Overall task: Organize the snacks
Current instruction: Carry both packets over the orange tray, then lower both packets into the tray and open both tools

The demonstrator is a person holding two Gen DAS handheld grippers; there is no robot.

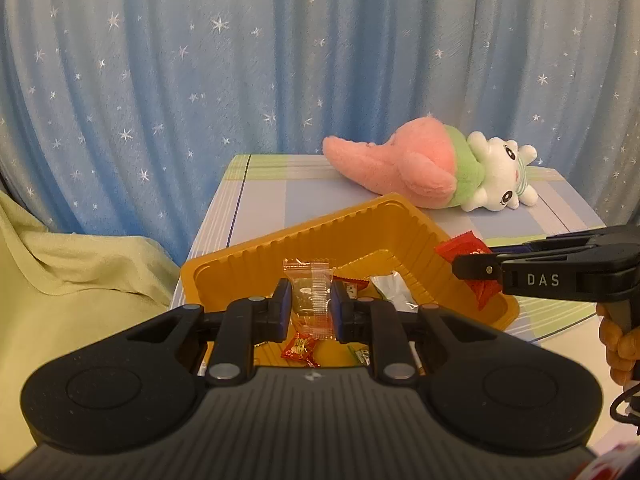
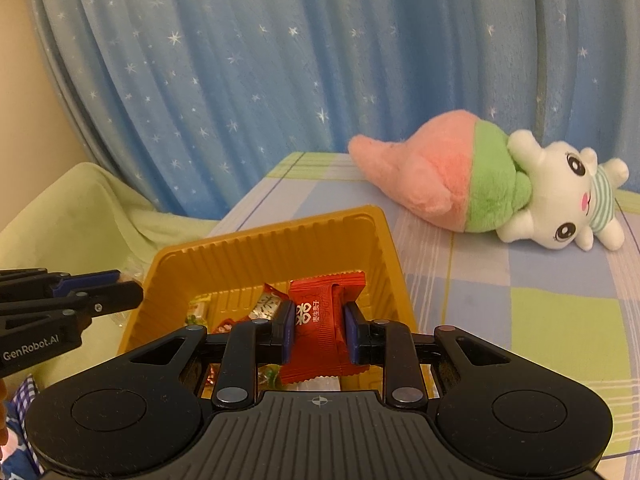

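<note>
Left hand-held gripper [image 1: 310, 309] is clamped on a clear-wrapped snack [image 1: 311, 292]; right hand-held gripper [image 2: 319, 330] pinches a red snack packet [image 2: 320, 324]. Both hang over the yellow tray [image 1: 304, 236], prob. for dropping in. Tray contents below the fingers are partly hidden; labels can't be read.

Snack tray near, plush toy far right on my table.
I hold one wrapped snack [image 1: 311, 295] in my left gripper [image 1: 310, 307] and another snack packet [image 2: 320, 326] in my right gripper [image 2: 319, 330], both over the tray [image 2: 264, 240] holding loose candies [image 1: 299, 348]; the plush toy [image 2: 492, 188] lies behind it, before the curtain [image 1: 160, 80].
</note>
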